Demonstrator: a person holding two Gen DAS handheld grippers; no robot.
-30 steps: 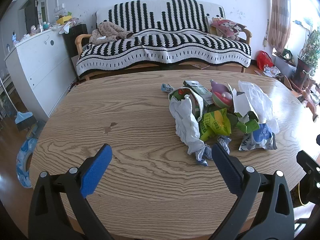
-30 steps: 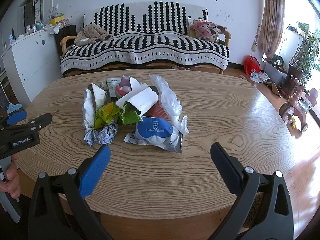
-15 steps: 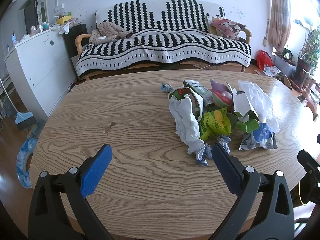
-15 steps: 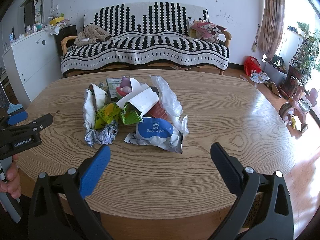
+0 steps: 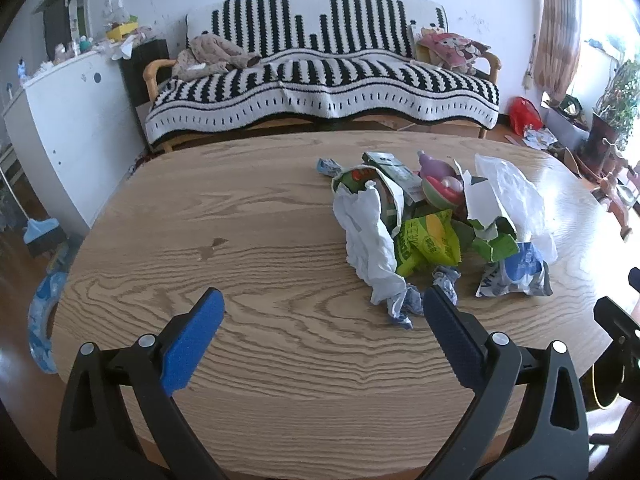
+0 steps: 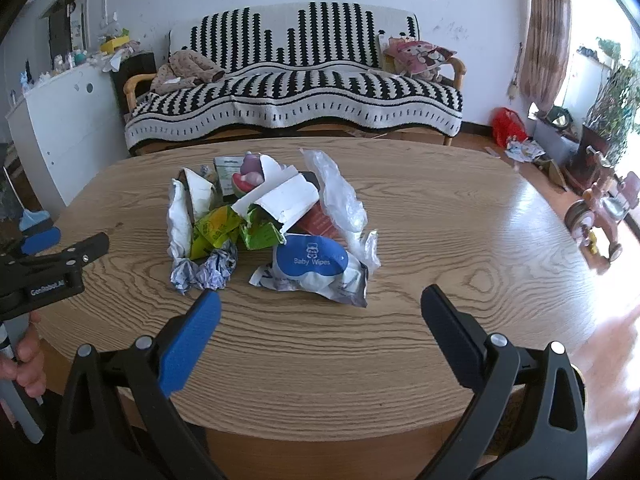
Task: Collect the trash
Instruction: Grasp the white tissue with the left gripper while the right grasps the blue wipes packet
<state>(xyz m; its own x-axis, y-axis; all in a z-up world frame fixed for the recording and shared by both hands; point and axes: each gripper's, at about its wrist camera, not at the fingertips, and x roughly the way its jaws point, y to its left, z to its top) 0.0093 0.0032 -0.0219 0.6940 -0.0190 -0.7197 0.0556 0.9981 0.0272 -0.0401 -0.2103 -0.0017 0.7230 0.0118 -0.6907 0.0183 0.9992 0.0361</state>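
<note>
The left gripper (image 5: 320, 320) hangs wide open over the table (image 5: 248, 240), empty; the trash pile (image 5: 432, 228) lies just ahead, right.

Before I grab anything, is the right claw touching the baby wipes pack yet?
Apart. In the right wrist view, bare table shows between the open right claw and the baby wipes pack.
</note>
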